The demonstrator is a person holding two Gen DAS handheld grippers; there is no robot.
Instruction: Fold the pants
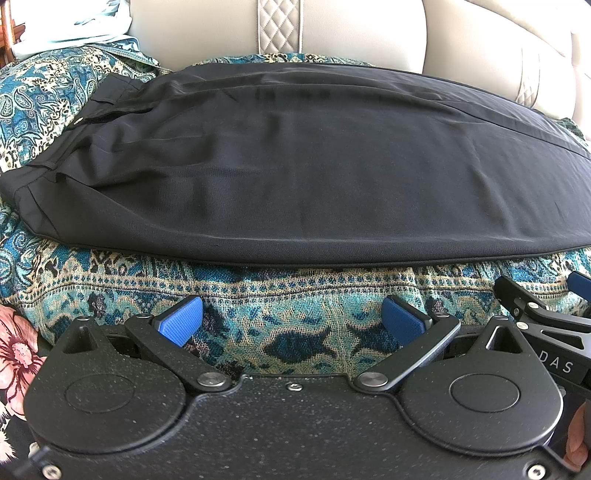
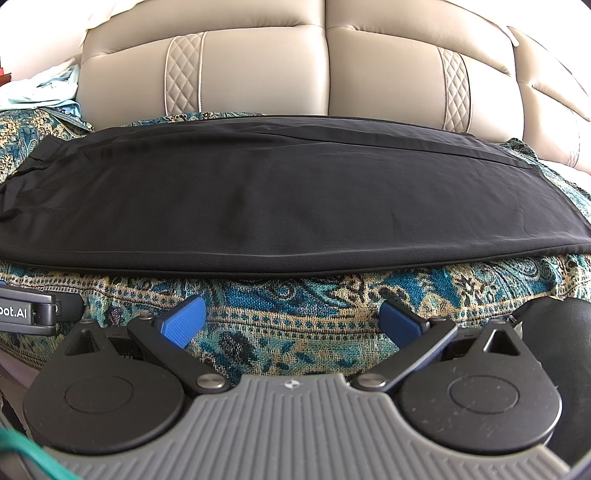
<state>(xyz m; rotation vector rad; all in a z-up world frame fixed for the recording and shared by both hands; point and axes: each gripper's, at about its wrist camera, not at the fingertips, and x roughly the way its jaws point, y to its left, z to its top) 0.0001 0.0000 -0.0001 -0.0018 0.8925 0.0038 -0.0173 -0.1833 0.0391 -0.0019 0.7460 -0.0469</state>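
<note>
- Lying flat across a patterned teal throw (image 1: 280,314), black pants (image 1: 295,166) folded lengthwise, one leg over the other, waistband at the left end and hems at the right.
- Showing a button and pocket flap near the waistband (image 1: 79,120), light creases just right of it, smooth fabric along the legs.
- Running as a neat seam, near edge of the pants parallel to the front of the throw.
- Hovering just in front of that near edge, left gripper (image 1: 291,319), blue-padded fingers (image 1: 181,319) spread wide with nothing between them.
- Hovering likewise further right, right gripper (image 2: 293,321), fingers (image 2: 184,325) also spread apart and empty, apart from the cloth.
- Resting behind the pants, beige sofa backrest (image 2: 266,77) with quilted strips.
- Piled at far left, pale blue cloth (image 1: 74,35) on the throw.
- Peeking in at lower left, floral fabric (image 1: 16,354).
</note>
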